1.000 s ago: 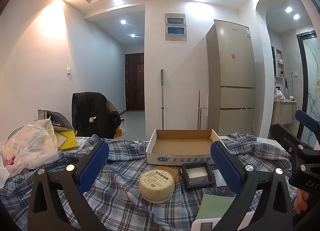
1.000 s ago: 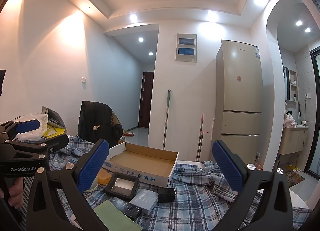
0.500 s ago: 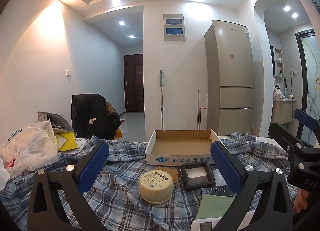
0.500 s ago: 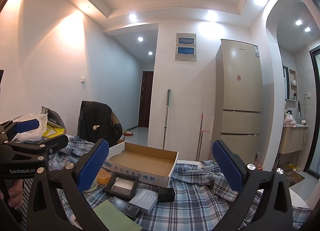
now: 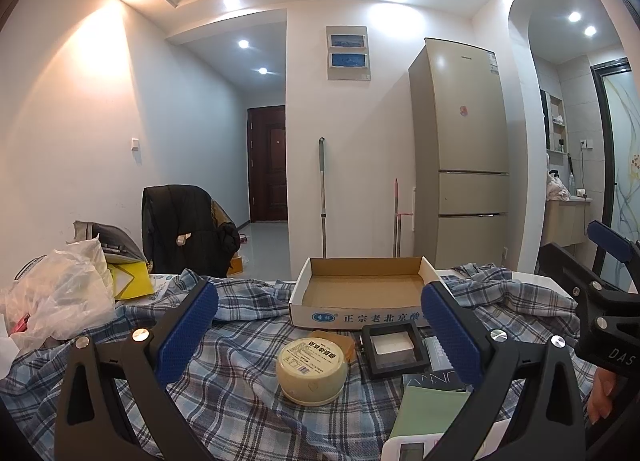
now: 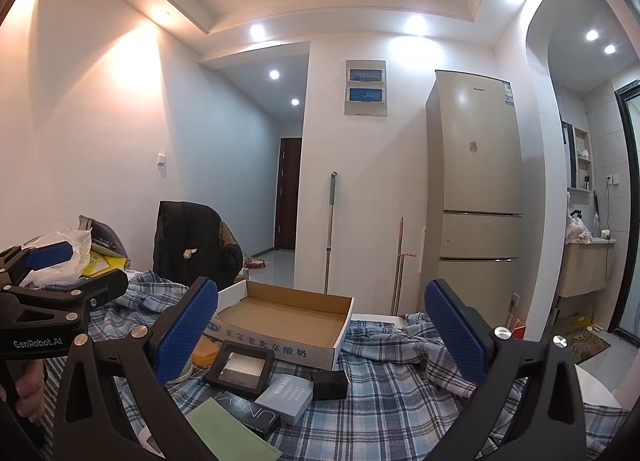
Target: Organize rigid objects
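Note:
An empty shallow cardboard box (image 5: 362, 293) stands on the plaid cloth (image 5: 240, 381); it also shows in the right wrist view (image 6: 280, 321). In front of it lie a round cream tin (image 5: 312, 371), an orange piece (image 5: 334, 341), a black square frame case (image 5: 394, 347), a grey box (image 6: 285, 397), a small black box (image 6: 330, 379), a dark box (image 6: 248, 415) and a green card (image 5: 430, 407). My left gripper (image 5: 318, 325) is open and empty above the tin. My right gripper (image 6: 320, 325) is open and empty above the small boxes.
A white plastic bag (image 5: 60, 301) and yellow papers (image 5: 130, 279) sit at the table's left. A chair with a black jacket (image 5: 188, 229) stands behind. A fridge (image 5: 464, 173) and mop handles (image 5: 322, 197) stand by the far wall. A white device (image 5: 416, 451) lies at the near edge.
Both views have shifted very slightly; the grippers stay open and nothing on the table has moved.

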